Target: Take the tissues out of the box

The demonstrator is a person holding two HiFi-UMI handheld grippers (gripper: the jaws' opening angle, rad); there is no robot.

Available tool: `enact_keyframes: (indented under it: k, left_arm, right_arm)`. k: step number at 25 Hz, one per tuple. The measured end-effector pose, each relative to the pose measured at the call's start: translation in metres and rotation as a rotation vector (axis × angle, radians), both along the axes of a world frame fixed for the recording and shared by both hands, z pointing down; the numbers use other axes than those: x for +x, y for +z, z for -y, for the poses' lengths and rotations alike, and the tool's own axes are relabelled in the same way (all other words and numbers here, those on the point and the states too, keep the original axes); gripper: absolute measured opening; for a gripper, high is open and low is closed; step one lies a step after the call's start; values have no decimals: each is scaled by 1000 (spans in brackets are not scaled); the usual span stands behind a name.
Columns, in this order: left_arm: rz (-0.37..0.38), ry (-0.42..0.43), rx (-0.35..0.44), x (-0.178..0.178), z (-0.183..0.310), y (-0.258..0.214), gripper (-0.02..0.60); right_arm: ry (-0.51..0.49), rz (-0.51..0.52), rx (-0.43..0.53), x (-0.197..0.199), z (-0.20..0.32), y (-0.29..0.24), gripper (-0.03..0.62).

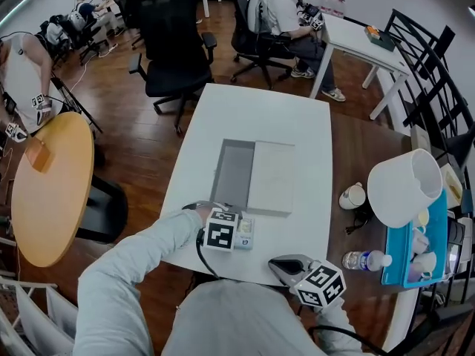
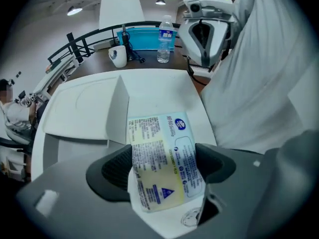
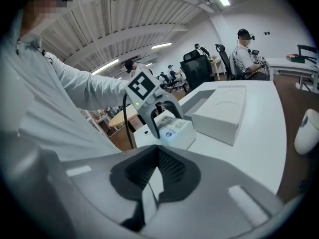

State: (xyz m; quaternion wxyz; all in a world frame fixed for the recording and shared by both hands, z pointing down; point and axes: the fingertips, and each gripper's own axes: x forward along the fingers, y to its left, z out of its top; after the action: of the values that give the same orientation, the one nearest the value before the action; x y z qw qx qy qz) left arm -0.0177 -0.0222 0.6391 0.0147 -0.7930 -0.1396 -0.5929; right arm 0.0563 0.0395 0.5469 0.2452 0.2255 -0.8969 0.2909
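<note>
A small tissue pack with blue print sits between the jaws of my left gripper, just over the white table near its front edge. In the left gripper view both pads press the sides of the pack, so the left gripper is shut on it. Behind it lies the opened box: a grey tray with its white lid beside it. My right gripper hovers at the table's front right, apart from the pack, and the right gripper has its jaws shut on nothing.
On the dark desk to the right stand a mug, a water bottle, a white lampshade and a blue tray. A round wooden table is at left. Office chairs and seated people are beyond.
</note>
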Motion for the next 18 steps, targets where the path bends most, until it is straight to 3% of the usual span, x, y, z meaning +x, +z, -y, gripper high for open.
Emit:
enact_keyframes:
  k: [3,7,10,14,18]
  left_arm:
    - [-44,-32,-28,3,2,3,431]
    - [-41,-39,-28,1,2,0,607]
    - [-142,-62,-1,2,2,-39,606]
    - [-476,-175,3,-2,1,-152,595]
    - [-941,-395,-24,-38,7,-271,437]
  right_arm:
    - [11,-12,-8,0,-4,2,2]
    - [26,-27,-14,1,-3,4,3]
    - [31,-25,-3,-3,1,-1,2]
    - [57,3,30,-7,13,-12,3]
    - [101,143,47,-19,26,-42,3]
